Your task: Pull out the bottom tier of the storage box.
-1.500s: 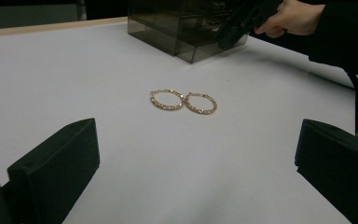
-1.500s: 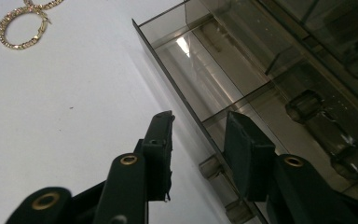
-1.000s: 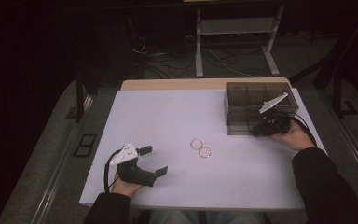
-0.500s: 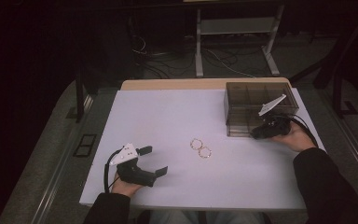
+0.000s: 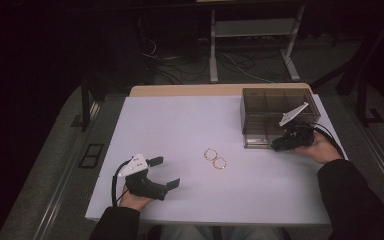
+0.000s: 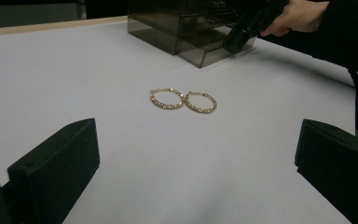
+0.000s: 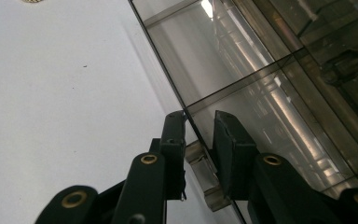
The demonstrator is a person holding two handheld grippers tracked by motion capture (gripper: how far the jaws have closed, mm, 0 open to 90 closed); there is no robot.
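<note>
Two gold hoop earrings [image 5: 215, 158] lie touching, side by side, on the white table [image 5: 180, 125]; in the left gripper view the earrings [image 6: 183, 100] are ahead of the jaws. My left gripper [image 5: 165, 172] rests open near the front left edge, with nothing between its jaws [image 6: 196, 140]. A smoky clear drawer box [image 5: 275, 112] stands at the back right. My right gripper [image 5: 277, 145] is at its front bottom edge. There the right gripper [image 7: 198, 121] is shut on the small clear handle [image 7: 200, 163] of a drawer [image 6: 209, 53] that sticks out slightly.
The box [image 7: 261, 70] has several compartments behind its dark walls. A sleeve and hand [image 6: 298, 14] reach in at the right. Beyond the table's far edge are a metal stand [image 5: 250, 45] and cables on the floor.
My right gripper has drawn slightly toward the table's front, away from the box's body, with the drawer handle in it. The left gripper and the earrings have not moved.
</note>
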